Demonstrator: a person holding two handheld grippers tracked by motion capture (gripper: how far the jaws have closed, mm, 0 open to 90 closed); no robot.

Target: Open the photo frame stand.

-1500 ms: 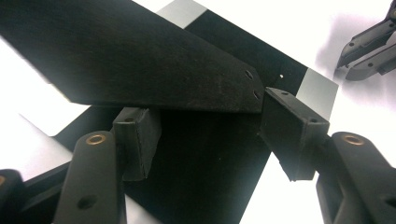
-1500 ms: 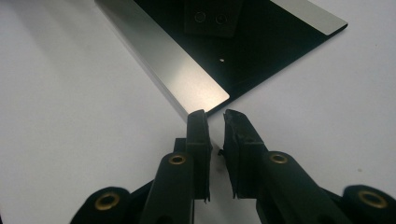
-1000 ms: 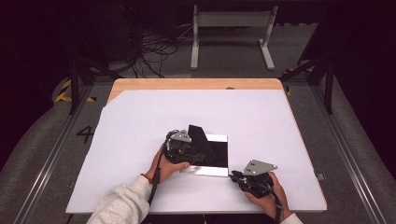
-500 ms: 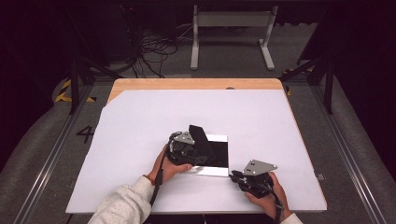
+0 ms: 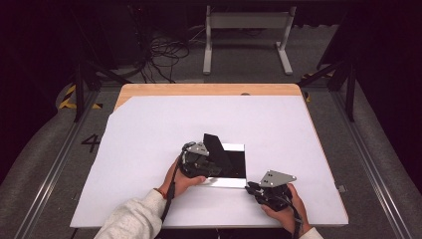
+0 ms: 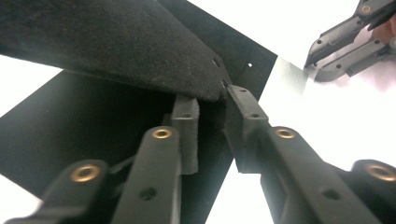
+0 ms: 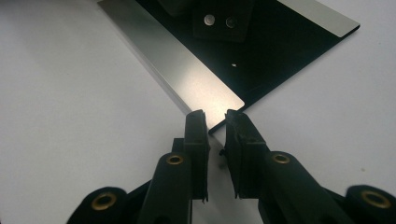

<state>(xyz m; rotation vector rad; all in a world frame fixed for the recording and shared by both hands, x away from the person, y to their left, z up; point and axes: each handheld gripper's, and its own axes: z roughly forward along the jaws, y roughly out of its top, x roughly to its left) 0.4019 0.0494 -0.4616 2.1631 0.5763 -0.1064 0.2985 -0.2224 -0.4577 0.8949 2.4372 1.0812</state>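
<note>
High view, starting at the bottom edge: the right gripper [image 5: 256,188] sits at lower right, its tips at the near right corner of a flat black panel with a silvery near strip [image 5: 230,182]. Its own view shows the jaws standing narrowly apart, the panel's corner [image 7: 232,103] just at the gap, so they look released, not clamped. Left of it, near the frame's centre, the left gripper [image 5: 211,162] has its jaws closed on the edge of a black felt-like flap [image 6: 140,46], which stands raised at an angle above the panel (hinged to it or a loose piece, I cannot tell).

As for progress, I judge the lift of the flap as begun and not finished: it is up off the panel but neither upright nor laid over. The right gripper seems placed to steady the panel's corner.

Farther up, the white table cover [image 5: 199,119] lies open on all sides. Its wooden far edge [image 5: 209,89] is well apart from the work.
</note>
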